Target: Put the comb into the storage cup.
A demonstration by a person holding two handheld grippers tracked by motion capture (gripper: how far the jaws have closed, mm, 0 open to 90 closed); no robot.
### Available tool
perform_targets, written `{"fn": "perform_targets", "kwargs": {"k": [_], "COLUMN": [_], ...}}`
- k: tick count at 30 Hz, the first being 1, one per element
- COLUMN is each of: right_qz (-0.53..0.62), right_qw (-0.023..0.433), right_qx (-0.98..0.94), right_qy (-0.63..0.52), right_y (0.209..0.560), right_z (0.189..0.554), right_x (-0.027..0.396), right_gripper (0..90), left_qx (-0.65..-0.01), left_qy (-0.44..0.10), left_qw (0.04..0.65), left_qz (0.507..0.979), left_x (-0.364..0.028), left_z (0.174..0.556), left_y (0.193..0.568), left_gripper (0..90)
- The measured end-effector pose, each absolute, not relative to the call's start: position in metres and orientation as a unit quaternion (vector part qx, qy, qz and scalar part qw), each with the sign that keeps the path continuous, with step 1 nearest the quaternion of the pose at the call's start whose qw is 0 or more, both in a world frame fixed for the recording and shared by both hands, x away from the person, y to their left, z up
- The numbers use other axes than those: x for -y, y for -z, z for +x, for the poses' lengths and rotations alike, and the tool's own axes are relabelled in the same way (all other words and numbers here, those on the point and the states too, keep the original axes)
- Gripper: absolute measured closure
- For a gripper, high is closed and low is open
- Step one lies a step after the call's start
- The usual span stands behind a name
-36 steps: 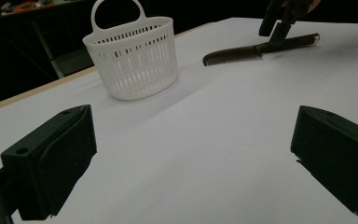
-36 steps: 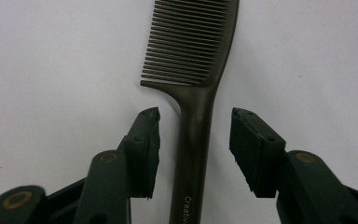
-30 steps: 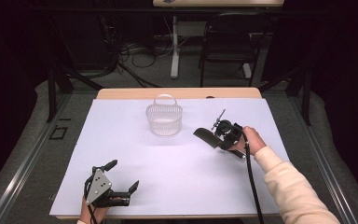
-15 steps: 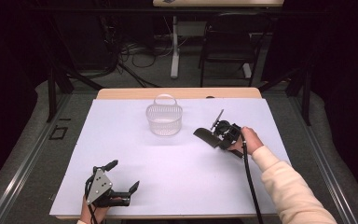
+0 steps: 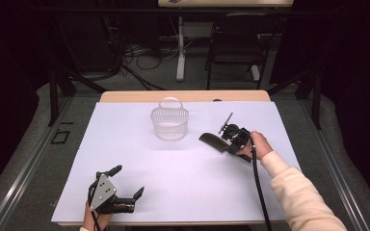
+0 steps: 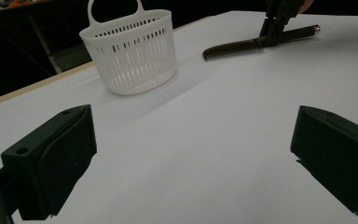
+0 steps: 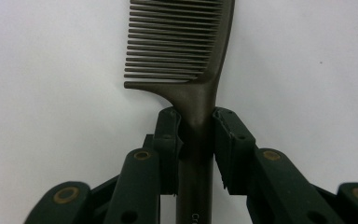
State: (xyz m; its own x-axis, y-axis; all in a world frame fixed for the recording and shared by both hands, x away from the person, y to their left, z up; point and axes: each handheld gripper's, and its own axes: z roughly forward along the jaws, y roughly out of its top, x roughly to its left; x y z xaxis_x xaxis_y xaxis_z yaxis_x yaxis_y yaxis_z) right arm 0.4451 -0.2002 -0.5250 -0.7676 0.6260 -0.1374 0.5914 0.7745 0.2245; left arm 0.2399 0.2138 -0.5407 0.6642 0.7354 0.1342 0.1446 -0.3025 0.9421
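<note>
1. Right gripper (image 7: pixel 196 140): jaws have just been closing, now clamped on the neck of the dark comb (image 7: pixel 186 51).
2. Comb lies flat on the white table (image 5: pixel 183 192), right of the white basket (image 5: pixel 169 123).
3. Left gripper (image 5: pixel 127 182): jaws apart, nothing between.

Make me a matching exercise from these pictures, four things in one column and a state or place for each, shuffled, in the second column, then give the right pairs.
1. white slotted plastic basket
2. dark plastic comb
3. left claw
4. right claw

A. open, holding nothing
B. lies flat, handle clamped
C. shut on the comb handle
D. stands upright, far side of the white table

Pairs: 1-D, 2-B, 3-A, 4-C
</note>
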Motion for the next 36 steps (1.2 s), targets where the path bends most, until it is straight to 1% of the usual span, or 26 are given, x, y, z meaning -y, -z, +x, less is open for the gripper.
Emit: {"fn": "perform_targets", "kwargs": {"k": [5, 19, 27, 36], "right_qz": [0.327, 0.343, 0.354, 0.362], "right_qw": [0.104, 0.116, 0.109, 0.120], "right_qx": [-0.935, -0.922, -0.910, -0.899], "right_qy": [-0.084, -0.139, -0.183, -0.217], "right_y": [0.519, 0.500, 0.496, 0.492], "right_z": [0.444, 0.433, 0.428, 0.420], "right_x": [0.204, 0.216, 0.223, 0.230], "right_gripper": [72.1, 72.3, 72.4, 72.4], "left_qx": [-0.291, -0.292, -0.291, -0.290], "left_qy": [-0.287, -0.288, -0.288, -0.291], "left_qw": [0.514, 0.514, 0.515, 0.515], "left_qz": [0.754, 0.753, 0.753, 0.752], "left_x": [-0.214, -0.213, -0.213, -0.212], "left_z": [0.240, 0.240, 0.240, 0.239], "left_y": [0.541, 0.540, 0.540, 0.539], "left_gripper": [0.4, 0.4, 0.4, 0.4]}}
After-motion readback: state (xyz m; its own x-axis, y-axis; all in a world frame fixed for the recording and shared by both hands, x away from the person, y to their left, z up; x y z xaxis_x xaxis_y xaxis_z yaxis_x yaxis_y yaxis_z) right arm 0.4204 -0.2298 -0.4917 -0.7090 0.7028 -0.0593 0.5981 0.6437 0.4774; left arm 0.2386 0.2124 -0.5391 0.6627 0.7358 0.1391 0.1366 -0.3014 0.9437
